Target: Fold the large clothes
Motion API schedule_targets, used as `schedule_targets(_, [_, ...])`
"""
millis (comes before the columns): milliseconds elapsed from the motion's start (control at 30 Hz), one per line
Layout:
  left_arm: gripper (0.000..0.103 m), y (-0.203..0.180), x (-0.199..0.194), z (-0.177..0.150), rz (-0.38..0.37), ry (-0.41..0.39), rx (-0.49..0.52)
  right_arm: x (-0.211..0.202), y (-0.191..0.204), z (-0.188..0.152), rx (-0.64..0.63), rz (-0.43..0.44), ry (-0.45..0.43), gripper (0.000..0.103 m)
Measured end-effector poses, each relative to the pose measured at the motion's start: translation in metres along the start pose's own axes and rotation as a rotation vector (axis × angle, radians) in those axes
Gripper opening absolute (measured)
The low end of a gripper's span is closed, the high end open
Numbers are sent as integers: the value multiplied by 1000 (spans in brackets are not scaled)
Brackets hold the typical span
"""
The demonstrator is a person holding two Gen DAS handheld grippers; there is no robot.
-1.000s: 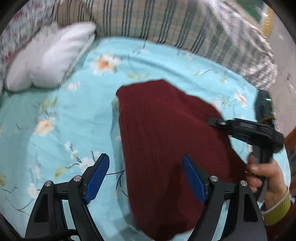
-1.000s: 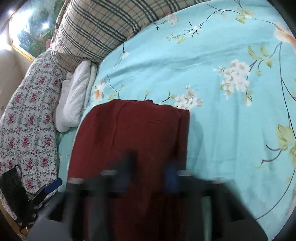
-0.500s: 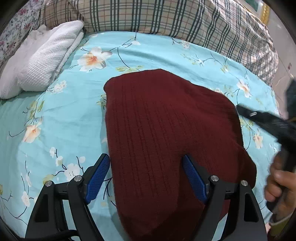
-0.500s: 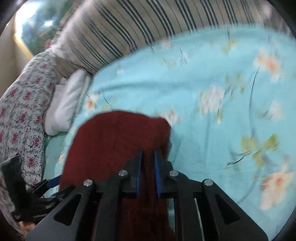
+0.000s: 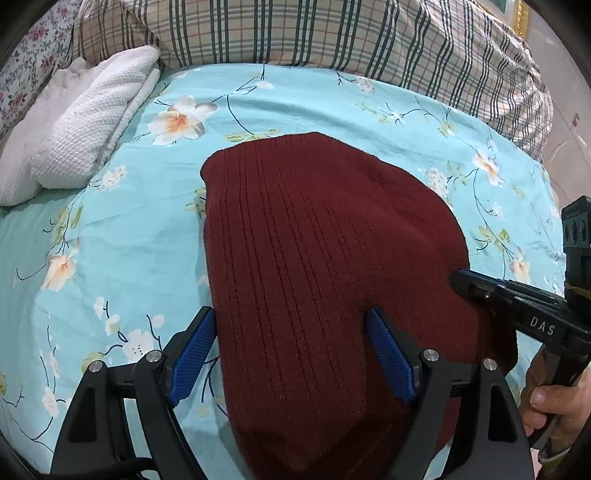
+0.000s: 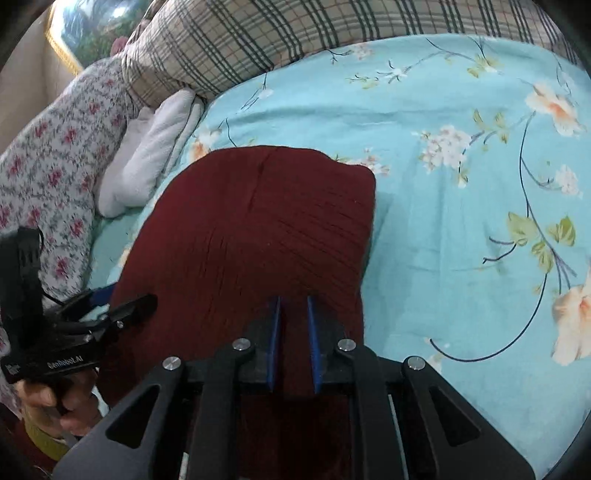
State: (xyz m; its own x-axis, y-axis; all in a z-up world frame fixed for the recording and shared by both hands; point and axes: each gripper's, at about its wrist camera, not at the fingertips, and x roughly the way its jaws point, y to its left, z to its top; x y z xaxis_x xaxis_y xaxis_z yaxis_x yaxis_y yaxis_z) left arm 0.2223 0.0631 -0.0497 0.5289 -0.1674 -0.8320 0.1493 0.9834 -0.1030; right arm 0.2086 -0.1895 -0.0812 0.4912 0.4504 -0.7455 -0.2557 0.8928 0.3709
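Even indoor light, sharp, fisheye-warped edges.

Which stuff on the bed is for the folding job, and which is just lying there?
For the job:
- dark red sweater
- left tongs, open, straddling the sweater's near part
- right tongs, nearly shut, with sweater fabric between them

Just lying there:
- white towel
- plaid blanket
- pink-flowered quilt
- blue flowered bedsheet, under everything

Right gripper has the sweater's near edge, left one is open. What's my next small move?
Probably close the left gripper on the sweater edge between its fingers. Its jaws stand wide open over the near edge, while the right gripper is already shut on the same edge. With both corners held, you could lift and carry that edge across the bedsheet toward the far side.
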Motion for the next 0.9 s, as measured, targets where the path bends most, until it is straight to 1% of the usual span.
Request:
schedule_targets(167, [84,1,-8,-4,-6,2,-11,1,0,-2,1,4,-1,15])
schedule_targets(300, [84,4,-23,-13,-5,-1,-9,-2,4,-3,-1,-4,-1,15])
schedule_targets(433, [84,6,-41,-27,25,-3,12,-21,10,-6,2,-6,-13,15])
schedule_targets(567, [84,5,-57,-49,64,1,42,-49,24,-19,-42,5,-31,16])
schedule_targets(600, [84,6,-60,-54,72,3,46,-56,27,-26,-48,10,-27,18])
schedule_targets(667, [85,7,-66,-69,72,6,44,-65,30,-39,-51,14,-18,28])
schedule_targets(700, [85,8,-69,-76,62,5,37,-70,31,-47,-54,11,-15,37])
schedule_targets(767, [87,12,-72,-87,39,19,22,-77,33,-64,-62,1,-4,39])
schedule_targets(900, [87,10,-67,-111,55,77,28,-84,33,-95,-54,-15,28,39])
